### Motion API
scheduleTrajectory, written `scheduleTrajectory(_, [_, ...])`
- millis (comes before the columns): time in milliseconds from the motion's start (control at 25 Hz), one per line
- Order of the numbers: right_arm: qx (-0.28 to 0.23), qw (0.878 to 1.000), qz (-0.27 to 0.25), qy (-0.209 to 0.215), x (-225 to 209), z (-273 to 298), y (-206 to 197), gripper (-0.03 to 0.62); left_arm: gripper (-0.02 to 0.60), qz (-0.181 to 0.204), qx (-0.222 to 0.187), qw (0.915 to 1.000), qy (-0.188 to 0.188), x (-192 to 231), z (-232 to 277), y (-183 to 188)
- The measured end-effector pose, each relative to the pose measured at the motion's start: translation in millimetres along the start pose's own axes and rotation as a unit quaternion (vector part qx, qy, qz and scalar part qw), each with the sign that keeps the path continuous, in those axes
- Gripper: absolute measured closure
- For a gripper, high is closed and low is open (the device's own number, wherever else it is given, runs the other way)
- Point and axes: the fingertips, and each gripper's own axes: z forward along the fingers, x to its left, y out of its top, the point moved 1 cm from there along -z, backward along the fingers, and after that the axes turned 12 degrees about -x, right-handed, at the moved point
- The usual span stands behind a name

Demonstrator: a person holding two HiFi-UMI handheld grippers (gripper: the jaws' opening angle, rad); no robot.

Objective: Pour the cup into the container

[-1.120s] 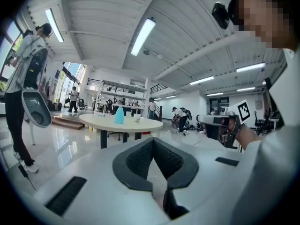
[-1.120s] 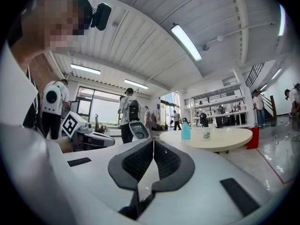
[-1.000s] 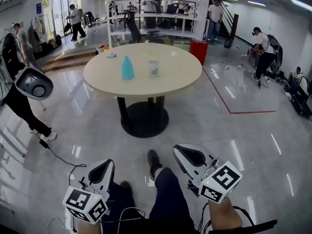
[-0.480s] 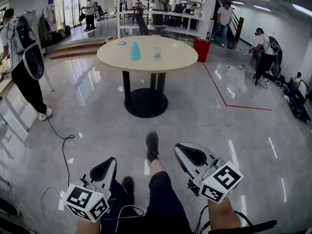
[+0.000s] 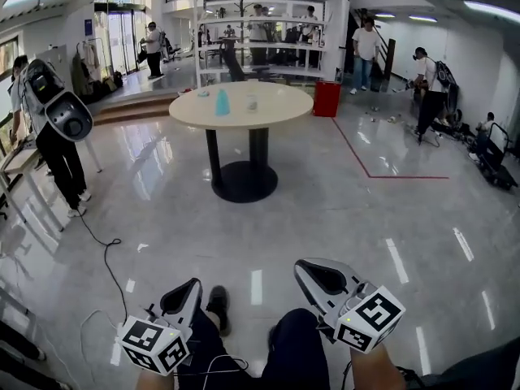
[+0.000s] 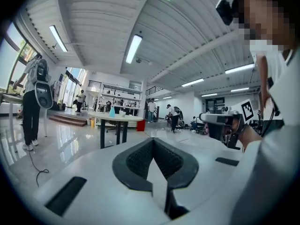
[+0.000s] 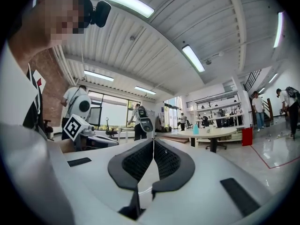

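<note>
Left gripper (image 5: 183,295) and right gripper (image 5: 318,276), jaws closed on nothing, hang idle well apart from the round beige table (image 5: 280,108), whose middle bears a clear plastic cup (image 5: 252,102) near a light-blue bottle-shaped container (image 5: 222,102), paired for pouring.

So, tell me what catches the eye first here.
The left gripper and right gripper fill the bottom of the head view, both shut and empty, over a glossy floor. Far ahead stands a round table carrying a blue bottle and a clear cup.
</note>
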Motion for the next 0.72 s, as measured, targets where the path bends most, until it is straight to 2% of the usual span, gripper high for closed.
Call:
scheduleTrajectory(160, [0.003,1.000,0.006,-0.021,27,-47,1,0.586,0.581,0.011,0.003,0.9996,-0.025,-34,-30,-1])
scheduleTrajectory(320, [0.009,0.999,0.004,-0.033,58,-83,2,0.586,0.581,0.006,0.019,0.9991,-0.038,-57,-64,-12])
scheduleTrajectory(560, [0.008,0.998,0.010,-0.065,116,-117,2,0.586,0.581,0.014,0.019,0.9969,-0.075,-77,-117,-8])
scheduleTrajectory(720, [0.003,0.997,0.002,-0.076,163,-117,10,0.586,0.581,0.014,0.009,0.9949,-0.100,-77,-163,1])
